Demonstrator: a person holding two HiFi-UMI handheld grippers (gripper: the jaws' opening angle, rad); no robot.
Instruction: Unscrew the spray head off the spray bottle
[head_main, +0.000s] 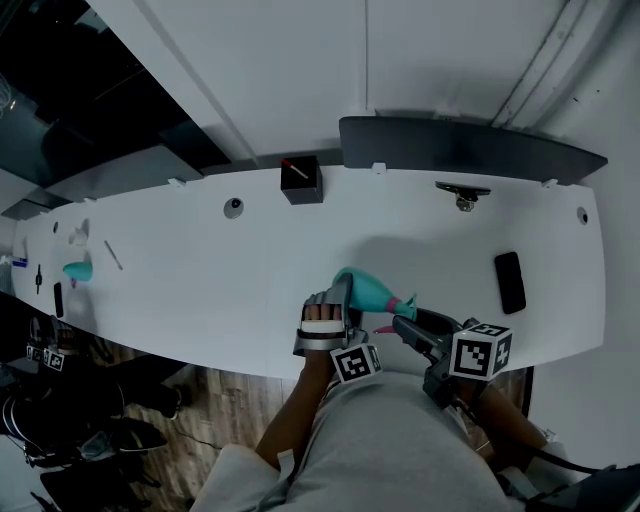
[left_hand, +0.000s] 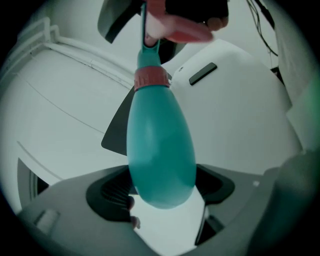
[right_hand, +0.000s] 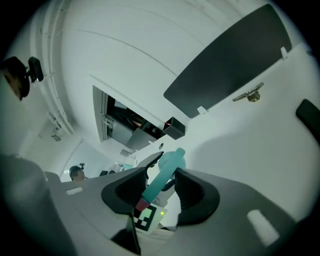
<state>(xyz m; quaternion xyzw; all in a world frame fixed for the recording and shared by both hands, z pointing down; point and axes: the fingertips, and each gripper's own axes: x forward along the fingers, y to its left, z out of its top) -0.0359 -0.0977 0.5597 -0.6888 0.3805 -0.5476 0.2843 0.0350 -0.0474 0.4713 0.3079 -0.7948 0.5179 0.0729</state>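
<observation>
While left gripper (left_hand: 162, 183) is clamping wide on fat lower body of teal spray bottle (left_hand: 160, 140), holding it tilted above white table (head_main: 200, 290), right gripper (right_hand: 161, 173) is straddling spray head (right_hand: 156, 187), jaws half apart, gap showing beside it.

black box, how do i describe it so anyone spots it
Start at the white table and follow its far edge to the left end of the dark panel. The black box stands there, a small cube with a red mark on top, unlike the flat black phone at the right.
</observation>
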